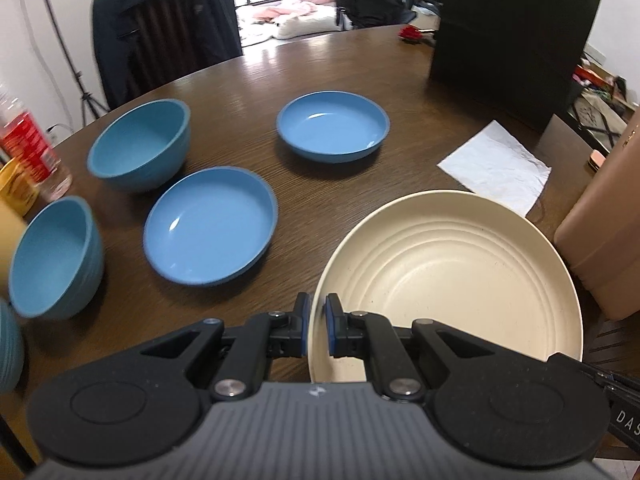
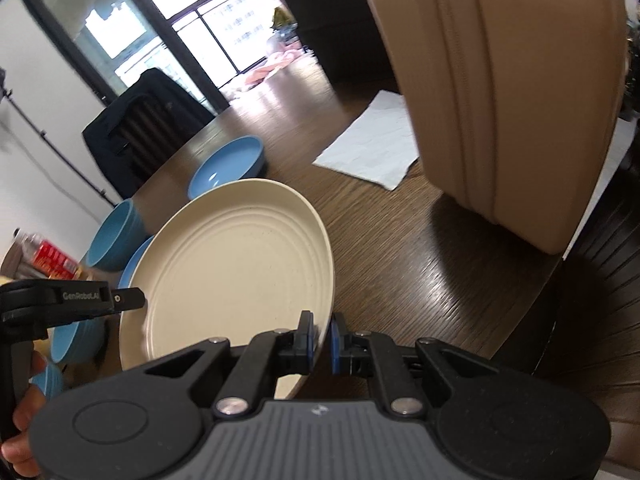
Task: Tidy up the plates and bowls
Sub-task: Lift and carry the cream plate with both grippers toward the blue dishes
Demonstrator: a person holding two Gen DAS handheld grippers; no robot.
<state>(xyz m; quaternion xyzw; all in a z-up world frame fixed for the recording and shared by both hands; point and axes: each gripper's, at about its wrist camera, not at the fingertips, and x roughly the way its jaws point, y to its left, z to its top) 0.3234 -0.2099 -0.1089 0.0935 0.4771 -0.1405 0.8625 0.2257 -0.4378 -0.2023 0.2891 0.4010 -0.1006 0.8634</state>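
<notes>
A large cream ridged plate (image 1: 452, 276) is held above the brown table (image 1: 320, 60). My left gripper (image 1: 318, 330) is shut on its near left rim. My right gripper (image 2: 322, 340) is shut on its right rim; the cream plate (image 2: 232, 264) tilts in that view, and the left gripper's body shows at its left edge. Two shallow blue plates (image 1: 210, 224) (image 1: 333, 126) and two deeper blue bowls (image 1: 140, 144) (image 1: 54, 256) sit on the table to the left and beyond.
A white paper napkin (image 1: 496, 166) lies at the right. A tan chair back (image 2: 500, 92) stands close on the right. A black bag (image 1: 512, 36) stands at the far right. A red-labelled bottle (image 1: 28, 148) is at the left edge.
</notes>
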